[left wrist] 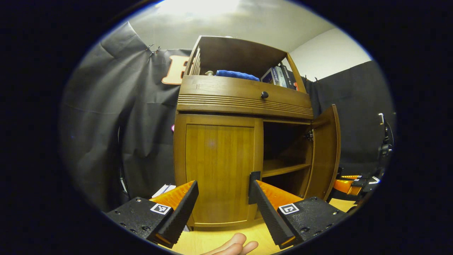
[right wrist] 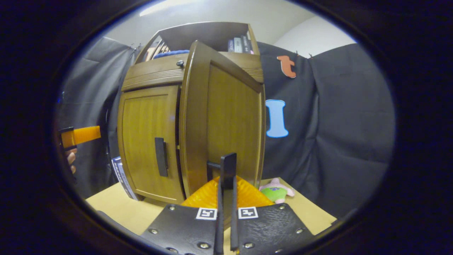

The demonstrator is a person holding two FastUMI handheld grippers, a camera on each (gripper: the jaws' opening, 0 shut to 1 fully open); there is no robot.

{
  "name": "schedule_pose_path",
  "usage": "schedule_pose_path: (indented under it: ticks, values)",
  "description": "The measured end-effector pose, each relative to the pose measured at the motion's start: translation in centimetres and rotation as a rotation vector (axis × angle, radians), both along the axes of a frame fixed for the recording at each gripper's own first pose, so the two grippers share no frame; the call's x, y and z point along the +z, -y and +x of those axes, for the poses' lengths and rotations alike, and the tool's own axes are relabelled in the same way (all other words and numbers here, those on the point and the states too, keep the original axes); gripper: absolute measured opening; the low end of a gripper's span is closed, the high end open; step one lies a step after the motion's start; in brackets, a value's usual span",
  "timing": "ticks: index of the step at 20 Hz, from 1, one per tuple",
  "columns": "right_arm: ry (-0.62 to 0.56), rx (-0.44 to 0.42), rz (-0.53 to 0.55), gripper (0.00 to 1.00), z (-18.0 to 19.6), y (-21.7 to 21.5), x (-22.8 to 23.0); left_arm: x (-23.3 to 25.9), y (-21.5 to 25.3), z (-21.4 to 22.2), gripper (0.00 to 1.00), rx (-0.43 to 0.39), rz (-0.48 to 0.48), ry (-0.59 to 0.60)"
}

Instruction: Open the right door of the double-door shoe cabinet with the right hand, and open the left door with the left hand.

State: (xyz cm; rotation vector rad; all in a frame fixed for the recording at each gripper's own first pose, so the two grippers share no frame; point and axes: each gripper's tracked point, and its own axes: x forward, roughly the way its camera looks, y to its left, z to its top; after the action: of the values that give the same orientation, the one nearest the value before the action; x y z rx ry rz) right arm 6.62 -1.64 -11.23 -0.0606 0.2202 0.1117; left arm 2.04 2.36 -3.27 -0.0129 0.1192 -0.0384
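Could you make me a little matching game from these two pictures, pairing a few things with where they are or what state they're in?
Things:
1. right door
2. left door
3. blue cloth
4. plush toy

Places or states:
A. lying on the table beside the cabinet
B. closed
C. swung open, its handle between the right gripper's fingers
D. on the open upper shelf, above the drawer

Pairs: 1-C, 2-B, 3-D, 4-A

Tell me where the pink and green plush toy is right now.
In the right gripper view, the plush toy lies on the table, low and right of the open right door, against the black cloth.
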Motion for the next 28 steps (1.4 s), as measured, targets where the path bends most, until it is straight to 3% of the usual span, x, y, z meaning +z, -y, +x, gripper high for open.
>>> schedule_pose_path:
  ticks: [16,21,25,26,27,28]
  values:
    - [0.064,-0.152,-0.04,0.07,-2.1,7.9,1.2,-0.3,1.3,-0.1,0.91,-0.008,0.011,-0.002]
    - [0.06,-0.172,-0.053,0.05,-1.2,10.7,1.8,-0.7,2.8,0.0,0.91,-0.022,0.023,-0.007]
    - [0.058,-0.119,-0.02,0.06,-0.4,12.8,1.6,-1.0,3.9,0.0,0.91,-0.04,0.029,-0.007]
    - [0.061,-0.096,-0.016,0.08,-0.6,13.3,1.8,-1.1,4.0,0.1,0.91,-0.039,0.027,-0.007]
    - [0.056,-0.073,-0.01,0.17,-0.4,13.9,1.9,-1.2,4.2,0.1,0.91,-0.037,0.022,-0.009]
    - [0.048,-0.053,0.002,0.1,-0.2,14.9,1.8,-1.3,4.3,0.3,0.91,-0.035,0.017,-0.011]
